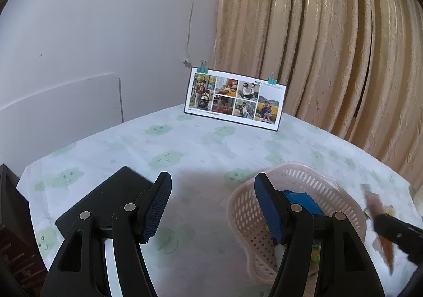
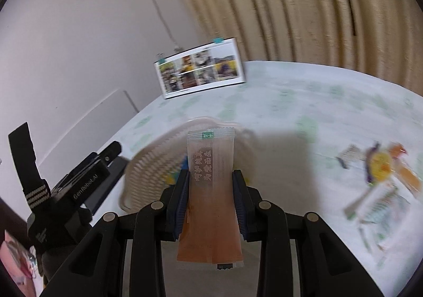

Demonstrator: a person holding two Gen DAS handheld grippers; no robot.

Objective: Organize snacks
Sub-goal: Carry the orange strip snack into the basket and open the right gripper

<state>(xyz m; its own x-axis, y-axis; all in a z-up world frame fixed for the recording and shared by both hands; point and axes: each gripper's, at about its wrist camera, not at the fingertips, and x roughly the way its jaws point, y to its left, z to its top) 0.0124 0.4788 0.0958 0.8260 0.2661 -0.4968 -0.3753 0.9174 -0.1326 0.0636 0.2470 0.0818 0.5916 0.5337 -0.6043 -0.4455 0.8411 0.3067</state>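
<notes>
My right gripper (image 2: 211,191) is shut on an orange snack packet (image 2: 210,191), held upright just in front of the pale pink perforated basket (image 2: 156,164). The same packet (image 1: 380,223) shows blurred at the right edge of the left wrist view, beside the basket (image 1: 304,180), which holds a blue snack (image 1: 304,200) and other packets. My left gripper (image 1: 212,207) stands open over the tablecloth, its right finger over the basket's near rim, nothing between the pads. A pile of loose snack packets (image 2: 380,180) lies on the cloth to the right.
A photo calendar (image 1: 235,97) stands at the table's far edge before a beige curtain (image 1: 330,45). A black flat pad (image 1: 105,199) lies under my left gripper's left finger. The table (image 1: 185,143) has a green-patterned cloth. Dark furniture (image 1: 13,231) stands at left.
</notes>
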